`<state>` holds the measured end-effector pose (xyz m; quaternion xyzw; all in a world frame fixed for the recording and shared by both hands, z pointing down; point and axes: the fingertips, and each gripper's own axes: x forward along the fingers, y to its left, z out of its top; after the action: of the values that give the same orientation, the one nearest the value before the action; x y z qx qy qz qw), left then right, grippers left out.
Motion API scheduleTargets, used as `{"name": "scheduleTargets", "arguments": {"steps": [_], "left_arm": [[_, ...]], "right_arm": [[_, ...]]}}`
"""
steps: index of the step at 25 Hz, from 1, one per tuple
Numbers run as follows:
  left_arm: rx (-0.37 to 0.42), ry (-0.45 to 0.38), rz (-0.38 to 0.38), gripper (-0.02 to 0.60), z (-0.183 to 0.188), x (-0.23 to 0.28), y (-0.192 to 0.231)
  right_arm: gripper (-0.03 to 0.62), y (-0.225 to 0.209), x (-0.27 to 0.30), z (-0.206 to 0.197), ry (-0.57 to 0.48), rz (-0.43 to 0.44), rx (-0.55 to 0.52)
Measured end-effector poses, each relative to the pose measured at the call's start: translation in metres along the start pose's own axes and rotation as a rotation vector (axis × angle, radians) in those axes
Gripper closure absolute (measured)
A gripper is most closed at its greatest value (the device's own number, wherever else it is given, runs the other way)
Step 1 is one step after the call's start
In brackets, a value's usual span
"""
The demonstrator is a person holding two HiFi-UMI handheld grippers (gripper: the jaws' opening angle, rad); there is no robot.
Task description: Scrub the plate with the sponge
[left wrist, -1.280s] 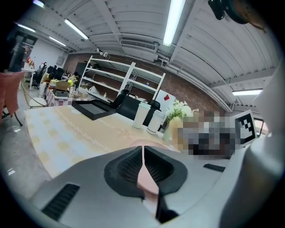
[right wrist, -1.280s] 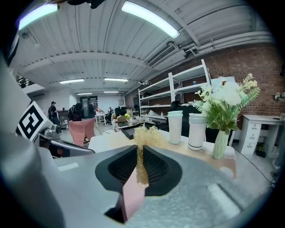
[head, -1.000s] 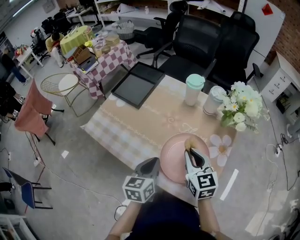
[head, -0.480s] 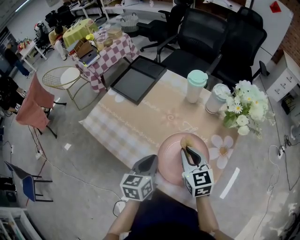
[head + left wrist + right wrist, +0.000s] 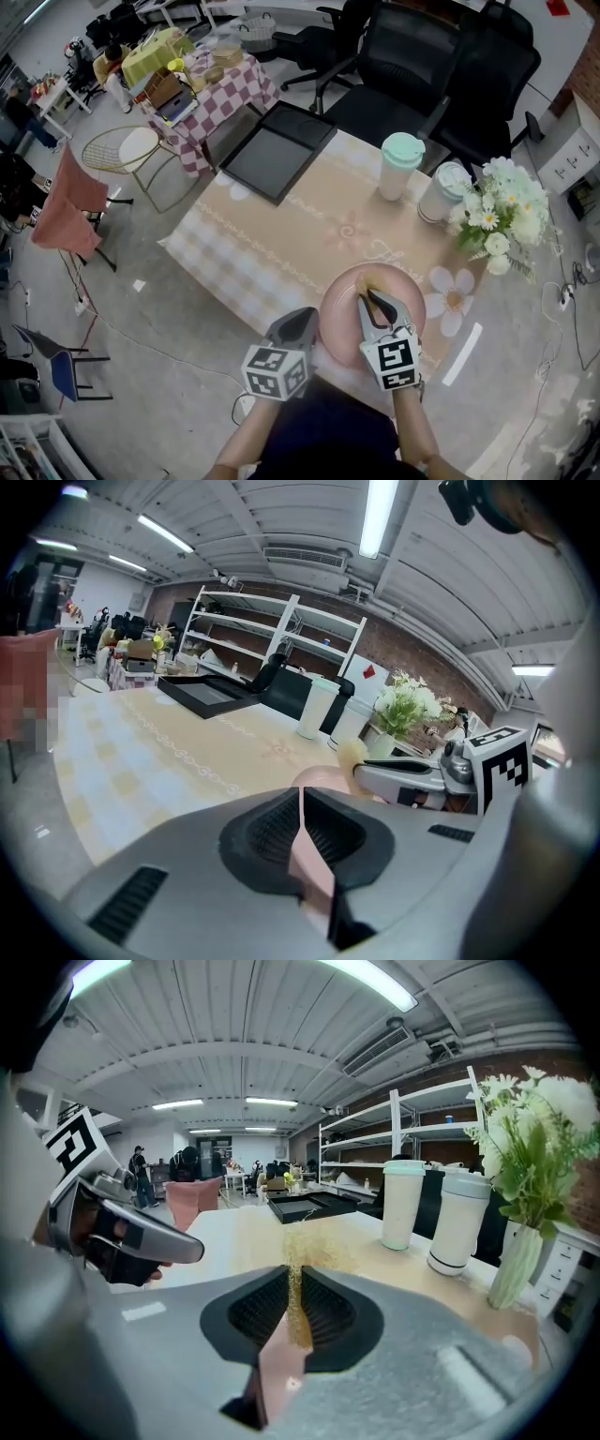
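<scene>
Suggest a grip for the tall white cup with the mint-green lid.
Probably take the tall white cup around its mid-body, below the lid, coming from the near-left side: it stands upright and round, and the white tumbler stands close on its right.

Quick tally: one round pink plate [image 5: 337, 317], one yellow sponge [image 5: 367, 278], and two grey grippers, the left gripper [image 5: 305, 323] and the right gripper [image 5: 371, 298]. Two tall drink cups: a white tumbler with a mint lid [image 5: 398, 167] and a white lidded cup [image 5: 441, 192]. One bunch of white flowers [image 5: 506, 211], one white flower-shaped coaster [image 5: 450, 292], two flat black trays [image 5: 270, 161]. Three black office chairs [image 5: 403, 66] too.
</scene>
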<state>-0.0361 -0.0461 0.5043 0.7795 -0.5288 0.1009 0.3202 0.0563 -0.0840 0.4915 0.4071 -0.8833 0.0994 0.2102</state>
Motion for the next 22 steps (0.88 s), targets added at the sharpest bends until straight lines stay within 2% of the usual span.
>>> {"name": "scheduleTargets", "arguments": {"steps": [3, 10, 17, 22], "left_arm": [[0.004, 0.020, -0.007, 0.560, 0.001, 0.001, 0.003], [0.015, 0.047, -0.034, 0.560, 0.000, 0.004, 0.005], [0.011, 0.041, -0.044, 0.560, 0.002, 0.004, 0.012], [-0.005, 0.039, -0.049, 0.560, -0.001, 0.002, 0.017]], "right_arm": [[0.551, 0.004, 0.005, -0.003, 0.025, 0.004, -0.043], [0.551, 0.022, 0.021, -0.014, 0.101, 0.046, -0.245], [0.551, 0.035, 0.032, -0.019, 0.117, 0.094, -0.237], [0.551, 0.037, 0.039, -0.024, 0.144, 0.103, -0.308]]}}
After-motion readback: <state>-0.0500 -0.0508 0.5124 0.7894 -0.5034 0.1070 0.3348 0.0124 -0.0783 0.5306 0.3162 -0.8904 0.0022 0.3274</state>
